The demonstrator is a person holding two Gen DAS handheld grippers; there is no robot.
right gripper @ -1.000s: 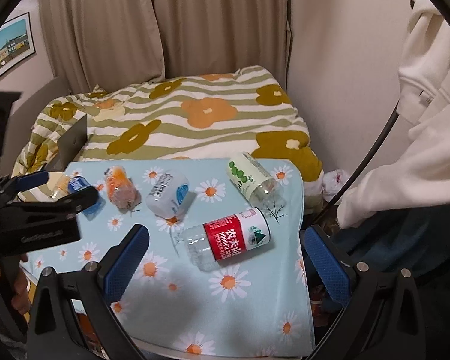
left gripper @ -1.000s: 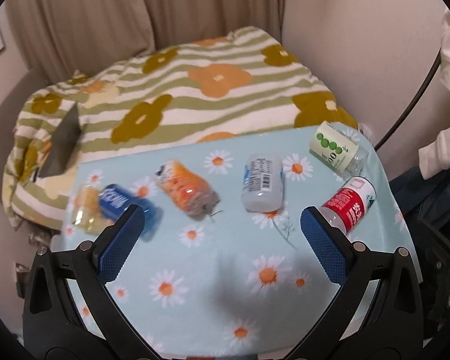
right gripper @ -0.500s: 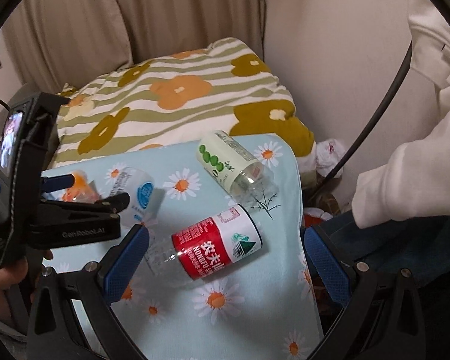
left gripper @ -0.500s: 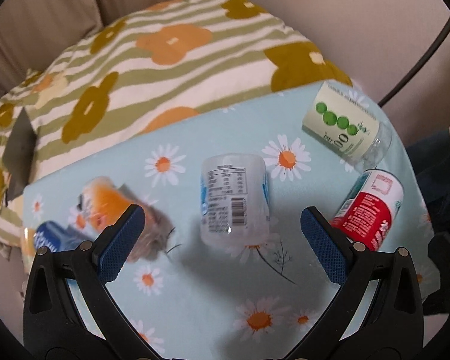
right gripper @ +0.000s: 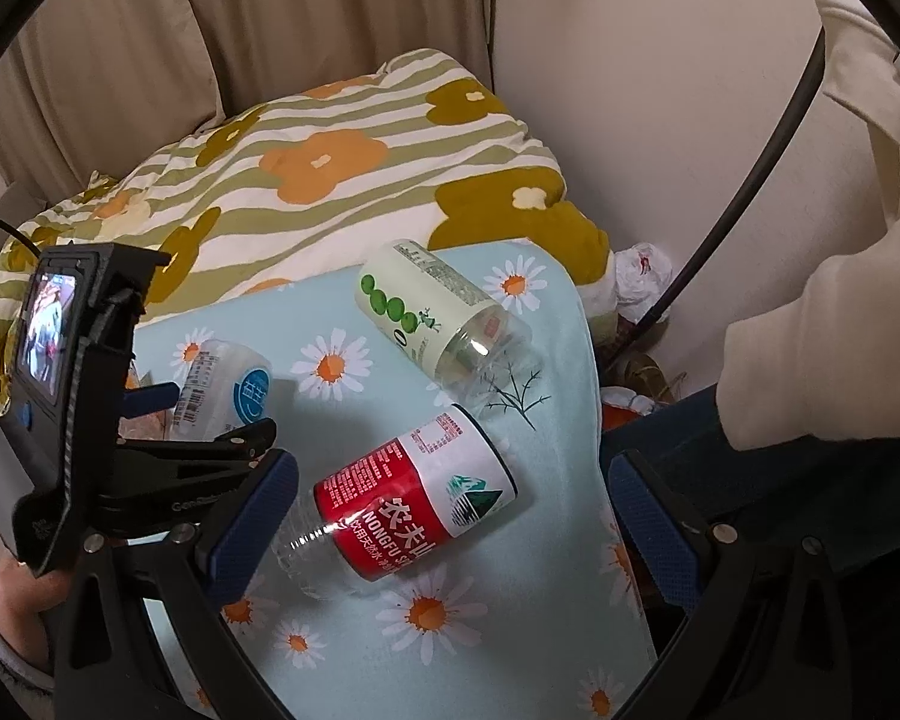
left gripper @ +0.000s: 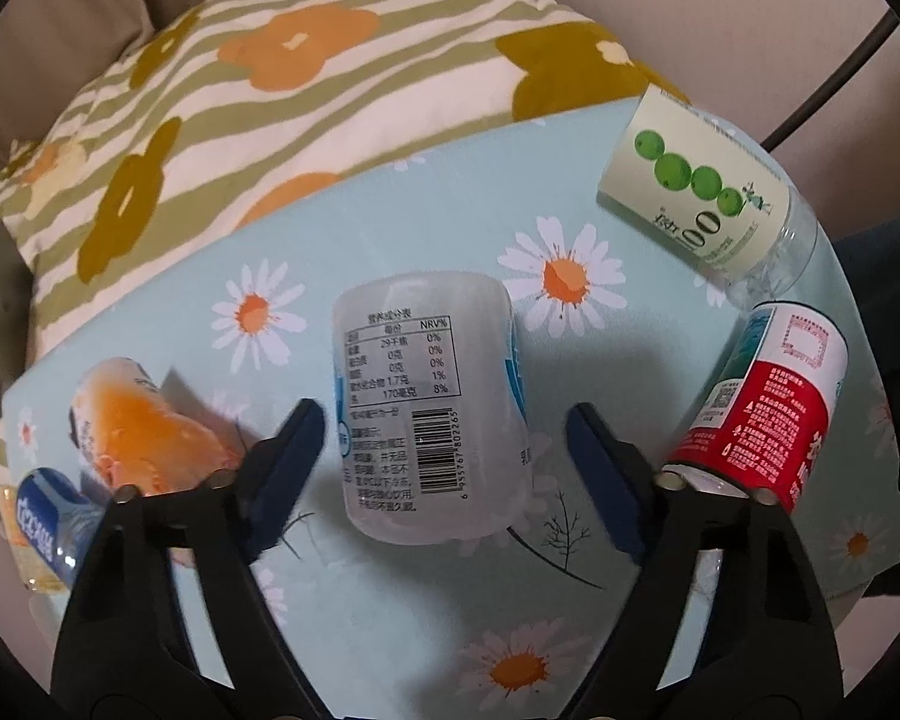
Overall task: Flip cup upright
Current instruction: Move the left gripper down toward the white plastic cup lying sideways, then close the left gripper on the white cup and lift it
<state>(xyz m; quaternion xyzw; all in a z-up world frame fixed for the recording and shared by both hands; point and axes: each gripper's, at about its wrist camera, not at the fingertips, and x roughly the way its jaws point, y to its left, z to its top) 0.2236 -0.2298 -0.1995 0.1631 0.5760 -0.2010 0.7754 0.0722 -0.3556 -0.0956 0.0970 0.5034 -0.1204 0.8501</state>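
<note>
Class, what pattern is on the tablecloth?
Tablecloth: light blue with white-and-orange daisies; left wrist view shows it best.

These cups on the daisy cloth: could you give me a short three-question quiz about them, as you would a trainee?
1. True or false: the white cup stands upright on the cloth.
2. Which cup lies between the left gripper fingers? A) green-dot cup B) white cup C) red cup
3. Fill in: in the right wrist view, the right gripper is open around the ___ cup.

Key: 1 false, it lies on its side. 2 B; the fingers flank it with gaps showing on both sides, so no grip yet. 3 red.
</note>
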